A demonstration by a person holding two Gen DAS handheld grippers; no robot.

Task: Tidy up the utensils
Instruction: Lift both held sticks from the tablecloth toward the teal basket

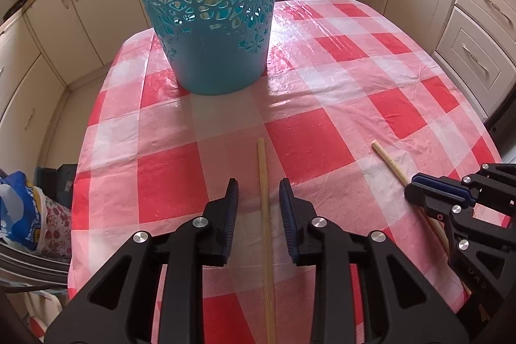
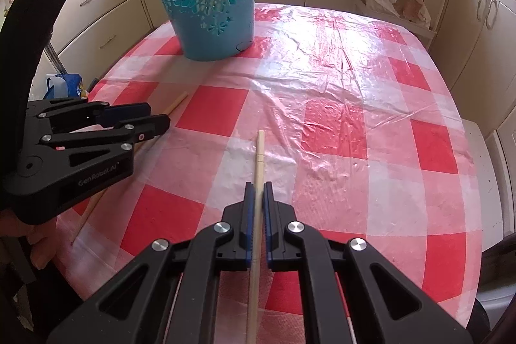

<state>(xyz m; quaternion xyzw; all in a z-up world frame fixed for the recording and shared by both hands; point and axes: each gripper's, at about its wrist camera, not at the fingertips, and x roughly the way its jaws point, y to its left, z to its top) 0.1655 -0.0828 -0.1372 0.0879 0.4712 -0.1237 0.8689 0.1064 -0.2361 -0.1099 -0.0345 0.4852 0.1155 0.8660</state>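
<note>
We are at the start of the sorting, by our reading: both chopsticks are down on the table (image 2: 338, 79), on the near side of the blue basket (image 1: 206, 18), and neither is in it. Whether the basket already holds anything we cannot tell, since its rim is cut off in both views.

Our left gripper (image 1: 259, 187) has its jaws wide apart, straddling the left chopstick (image 1: 265, 215) without touching it; that stick lies flat, pointing toward the basket.

Our right gripper (image 2: 258, 191) has its jaws drawn in close around the right chopstick (image 2: 258, 182). They look pressed against it, though the stick seems to rest on the cloth, not lifted.

Left to do, as we judge it: close on the left stick, raise both, and carry them to the basket.
</note>
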